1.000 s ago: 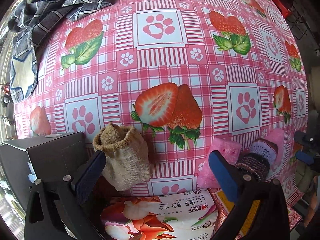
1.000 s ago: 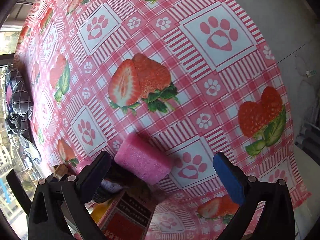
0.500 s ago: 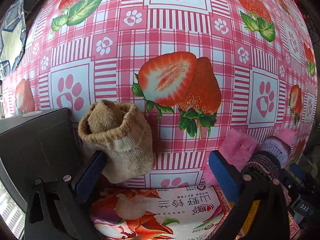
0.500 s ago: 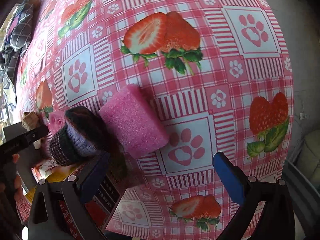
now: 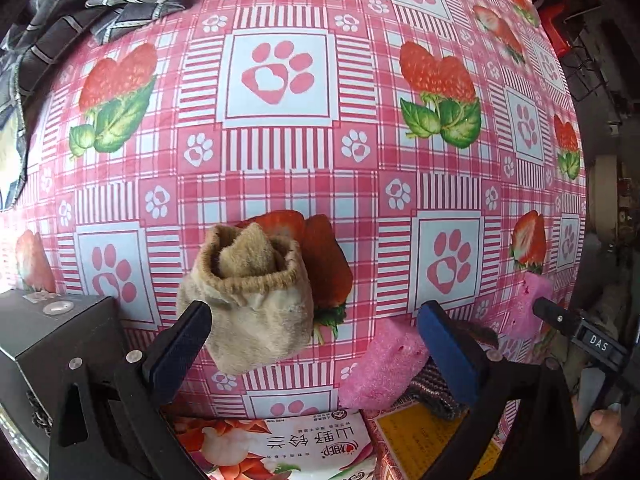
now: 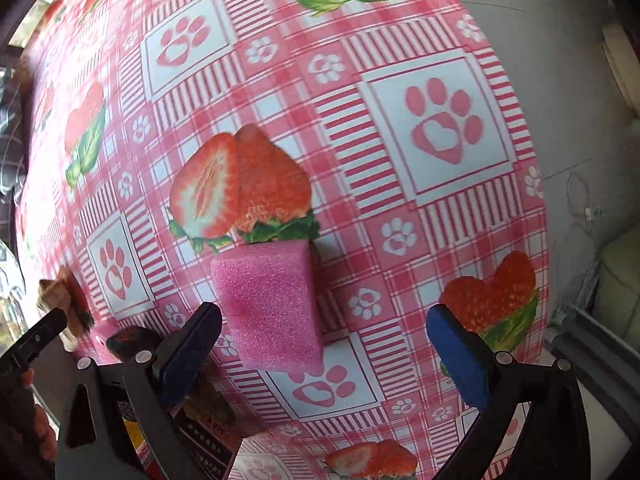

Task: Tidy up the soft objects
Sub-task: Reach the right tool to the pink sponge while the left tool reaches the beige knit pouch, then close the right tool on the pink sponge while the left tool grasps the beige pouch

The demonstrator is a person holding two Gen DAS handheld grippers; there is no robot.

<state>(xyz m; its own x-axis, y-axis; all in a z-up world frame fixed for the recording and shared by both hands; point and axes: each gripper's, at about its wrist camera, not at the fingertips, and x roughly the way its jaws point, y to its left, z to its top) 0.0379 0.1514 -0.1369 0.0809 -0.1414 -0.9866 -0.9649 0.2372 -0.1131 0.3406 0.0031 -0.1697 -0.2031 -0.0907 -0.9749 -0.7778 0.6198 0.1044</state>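
A rolled beige sock point(image 5: 250, 300) lies on the strawberry tablecloth point(image 5: 280, 160), just ahead of my open left gripper point(image 5: 320, 344), close to its left finger. A pink sponge point(image 5: 380, 368) and a dark knitted striped sock point(image 5: 440, 392) lie behind the right finger. A second pink sponge point(image 5: 538, 292) lies at the right. In the right wrist view a pink sponge point(image 6: 272, 308) lies just ahead of my open right gripper point(image 6: 324, 356), near its left finger. The beige sock point(image 6: 60, 304) shows small at the left edge.
A black box point(image 5: 52, 344) stands at the left. A printed snack packet point(image 5: 280, 448) and a yellow-and-red packet point(image 5: 420, 440) lie at the near edge. Dark plaid cloth point(image 5: 80, 8) is heaped at the far left. The table edge and grey floor point(image 6: 580, 80) are at the right.
My left gripper swung so the beige sock sits more central between the fingers. My right gripper shifted; the pink sponge is now nearer the centre and the knitted sock has dropped behind the left finger.
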